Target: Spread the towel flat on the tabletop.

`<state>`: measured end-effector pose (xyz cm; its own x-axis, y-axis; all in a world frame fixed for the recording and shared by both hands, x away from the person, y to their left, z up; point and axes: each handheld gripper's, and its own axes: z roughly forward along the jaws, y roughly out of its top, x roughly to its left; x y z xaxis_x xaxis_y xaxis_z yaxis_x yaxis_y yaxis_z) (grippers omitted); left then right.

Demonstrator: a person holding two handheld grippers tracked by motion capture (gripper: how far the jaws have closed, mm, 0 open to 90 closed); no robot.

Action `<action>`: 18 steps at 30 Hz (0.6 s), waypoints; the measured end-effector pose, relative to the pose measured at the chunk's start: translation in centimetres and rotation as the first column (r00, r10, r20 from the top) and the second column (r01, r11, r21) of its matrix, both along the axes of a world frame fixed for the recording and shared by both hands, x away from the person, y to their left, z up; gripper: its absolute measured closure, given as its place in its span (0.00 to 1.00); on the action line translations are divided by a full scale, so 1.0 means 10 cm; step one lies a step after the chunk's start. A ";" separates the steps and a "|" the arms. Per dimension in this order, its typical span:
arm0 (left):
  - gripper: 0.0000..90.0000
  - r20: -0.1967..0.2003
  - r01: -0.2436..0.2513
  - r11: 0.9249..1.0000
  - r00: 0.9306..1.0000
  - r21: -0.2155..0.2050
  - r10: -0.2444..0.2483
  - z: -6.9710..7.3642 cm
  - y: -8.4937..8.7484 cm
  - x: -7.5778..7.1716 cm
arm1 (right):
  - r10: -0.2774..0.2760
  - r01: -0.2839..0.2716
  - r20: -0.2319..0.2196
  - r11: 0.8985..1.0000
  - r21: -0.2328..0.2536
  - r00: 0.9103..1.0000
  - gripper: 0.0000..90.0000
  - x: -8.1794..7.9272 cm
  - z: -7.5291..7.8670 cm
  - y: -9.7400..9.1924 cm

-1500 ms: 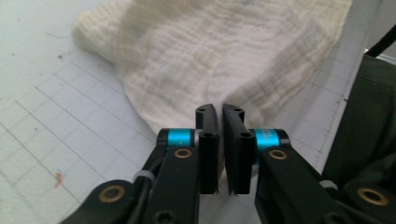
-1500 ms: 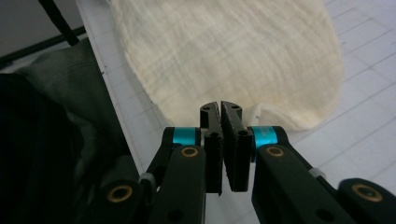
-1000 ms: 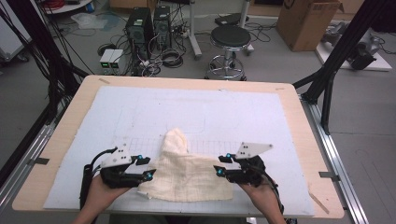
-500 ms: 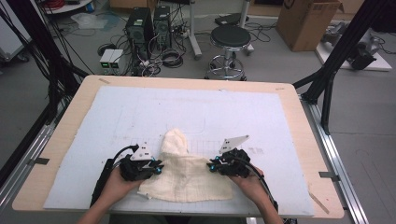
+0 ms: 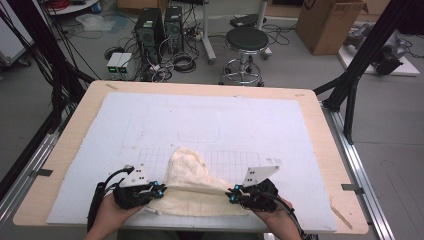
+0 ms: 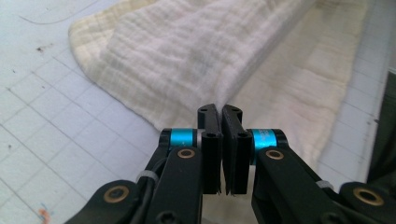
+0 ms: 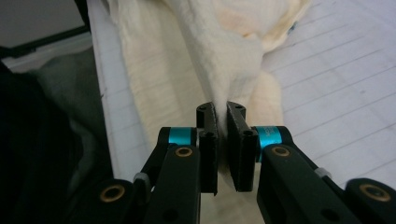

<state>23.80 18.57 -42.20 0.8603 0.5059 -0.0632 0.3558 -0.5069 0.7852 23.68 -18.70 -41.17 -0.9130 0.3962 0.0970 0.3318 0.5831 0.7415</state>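
A cream cloth (image 5: 192, 187) lies crumpled near the front edge of the white mat (image 5: 200, 125). My left gripper (image 5: 159, 190) pinches the cloth's left edge. In the left gripper view the jaws of the left gripper (image 6: 220, 111) stand nearly together with a fold of the cloth (image 6: 187, 56) caught between them, having just been closing. My right gripper (image 5: 232, 195) grips the cloth's right edge. The right gripper (image 7: 221, 108) has likewise just been closing, and a raised ridge of the cloth (image 7: 224, 51) runs between its jaws.
The mat covers a wooden table (image 5: 75, 140) whose front edge is close under both hands. Beyond the table are a black stool (image 5: 245, 42), computer towers (image 5: 160, 30), a cardboard box (image 5: 330, 20) and black frame legs (image 5: 350, 85).
Both grippers moved inward onto the cloth's side edges and went from open to shut on it. The cloth's edges now lift slightly at the jaws.
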 end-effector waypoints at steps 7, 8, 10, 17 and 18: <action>0.74 -0.003 -0.040 0.994 0.999 -0.104 0.040 0.17 0.02 0.25 | 0.018 -0.018 0.005 0.999 0.048 1.000 0.78 -0.04 0.02 -0.03; 0.73 0.004 -0.049 0.993 0.999 -0.105 0.050 0.19 0.01 0.31 | 0.018 -0.019 0.010 0.998 0.061 1.000 0.77 -0.04 0.05 -0.03; 0.71 0.032 -0.075 0.993 0.996 -0.094 0.079 0.22 -0.03 0.43 | 0.016 -0.018 0.019 0.997 0.082 1.000 0.72 -0.03 0.10 -0.04; 0.71 0.061 -0.143 0.989 0.988 -0.026 0.145 0.15 -0.24 0.85 | -0.012 -0.002 0.090 0.988 0.155 0.996 0.69 0.14 0.34 -0.06; 0.71 0.063 -0.149 0.989 0.987 -0.020 0.150 0.13 -0.27 0.89 | -0.024 0.009 0.091 0.986 0.165 0.996 0.69 0.19 0.36 -0.06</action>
<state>32.73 15.88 -40.91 0.7777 0.6283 -0.0192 0.3753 -0.4396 0.8160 25.56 -19.32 -37.55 -0.9144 0.3973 0.0772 0.2658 0.4459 0.8547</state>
